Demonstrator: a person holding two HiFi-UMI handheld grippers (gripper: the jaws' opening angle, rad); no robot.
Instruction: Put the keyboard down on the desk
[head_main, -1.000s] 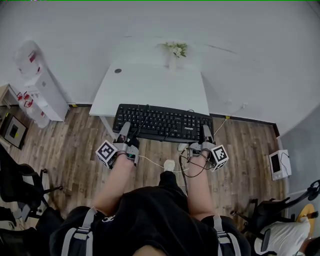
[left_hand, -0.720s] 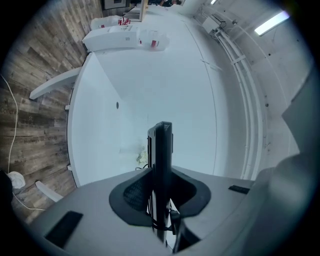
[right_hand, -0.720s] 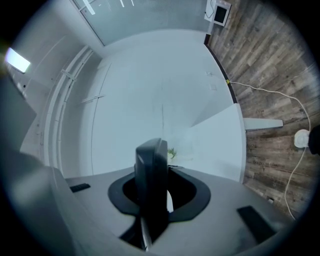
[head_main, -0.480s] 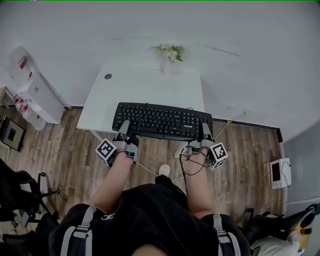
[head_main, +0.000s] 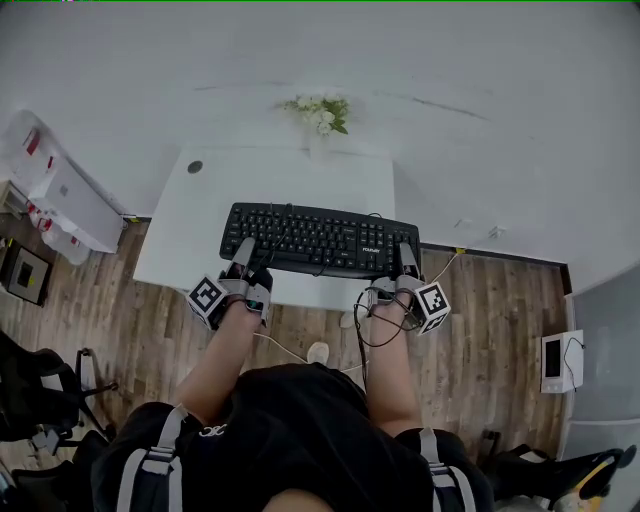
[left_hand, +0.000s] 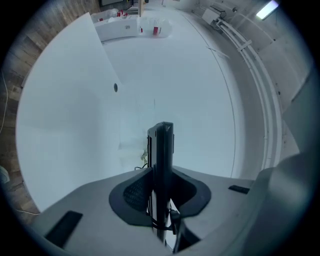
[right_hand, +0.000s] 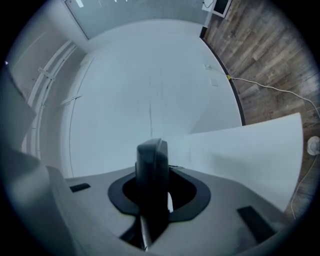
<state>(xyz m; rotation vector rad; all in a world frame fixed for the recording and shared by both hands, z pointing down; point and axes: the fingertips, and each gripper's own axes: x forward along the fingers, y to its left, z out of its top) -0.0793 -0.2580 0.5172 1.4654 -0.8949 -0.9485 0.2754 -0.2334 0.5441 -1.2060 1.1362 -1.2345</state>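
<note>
A black keyboard (head_main: 318, 239) hangs level over the front half of the white desk (head_main: 200, 205), its cable trailing down toward the floor. My left gripper (head_main: 246, 250) is shut on the keyboard's near left edge; in the left gripper view the keyboard (left_hand: 162, 165) stands edge-on between the jaws. My right gripper (head_main: 405, 255) is shut on the near right edge, and the right gripper view shows the keyboard's rounded end (right_hand: 151, 175) clamped between its jaws. I cannot tell whether the keyboard touches the desk.
A small vase of white flowers (head_main: 318, 118) stands at the desk's back edge by the wall. A round cable hole (head_main: 194, 167) sits at the desk's back left. White boxes (head_main: 55, 195) lie on the floor at left, office chairs (head_main: 40, 390) at lower left.
Both grippers have carried the keyboard forward, from over the wooden floor at the desk's front edge to over the desk top. The grip on it is unchanged.
</note>
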